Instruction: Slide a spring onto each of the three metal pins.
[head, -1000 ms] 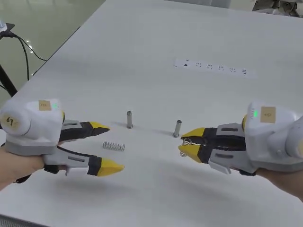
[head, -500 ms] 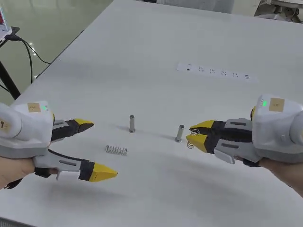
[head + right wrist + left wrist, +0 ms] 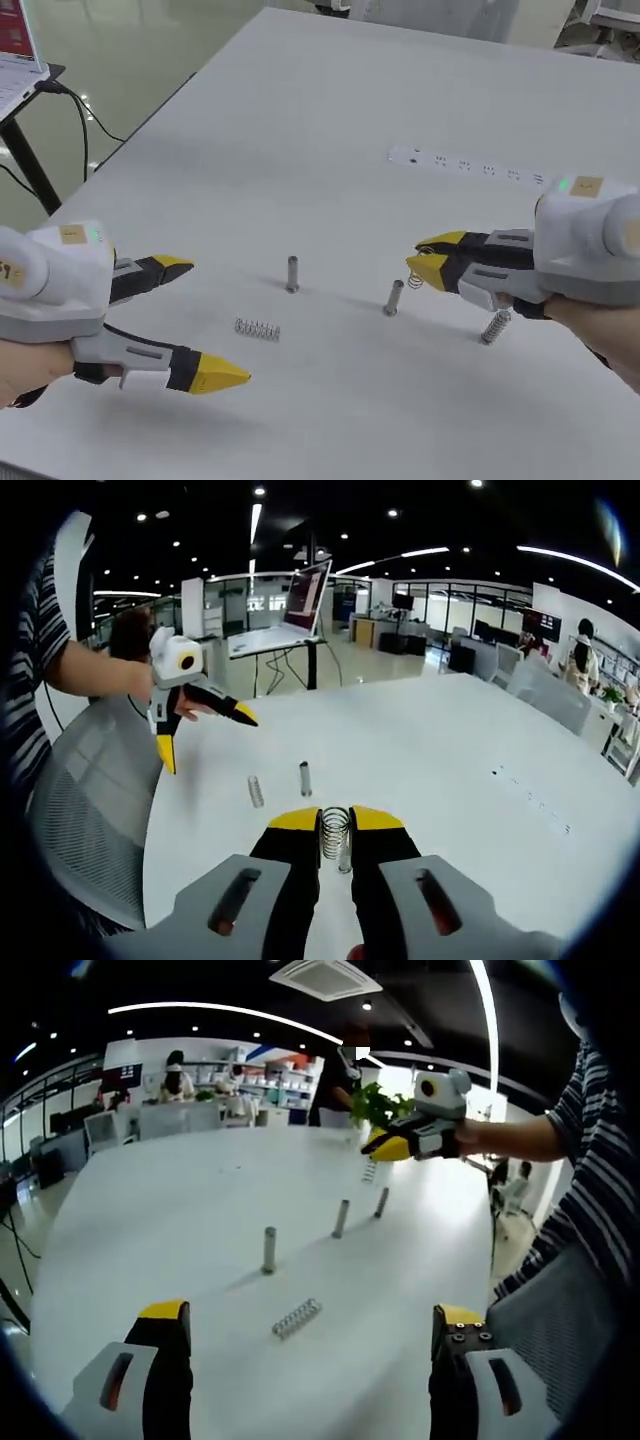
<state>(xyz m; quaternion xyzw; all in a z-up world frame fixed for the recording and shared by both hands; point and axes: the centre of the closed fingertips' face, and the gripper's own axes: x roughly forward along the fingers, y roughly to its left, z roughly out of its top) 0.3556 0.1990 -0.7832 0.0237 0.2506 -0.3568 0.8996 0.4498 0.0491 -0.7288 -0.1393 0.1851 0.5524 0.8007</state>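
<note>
The right gripper (image 3: 428, 260) has its yellow-tipped jaws pinching a small silver coil spring (image 3: 415, 279). The spring hangs from the tips, long axis near upright, just beside the middle grey metal pin (image 3: 394, 297). The left gripper (image 3: 195, 320) is spread wide and holds nothing. A second silver spring (image 3: 257, 329) lies flat on the white table (image 3: 300, 150), long axis crosswise, near the upright left pin (image 3: 292, 273). The right pin (image 3: 492, 325) leans, with coils around it. The writing on the tan stickers (image 3: 72, 235) is unreadable.

Upright metal pins (image 3: 292, 273), loose spring (image 3: 257, 329) alongside
</note>
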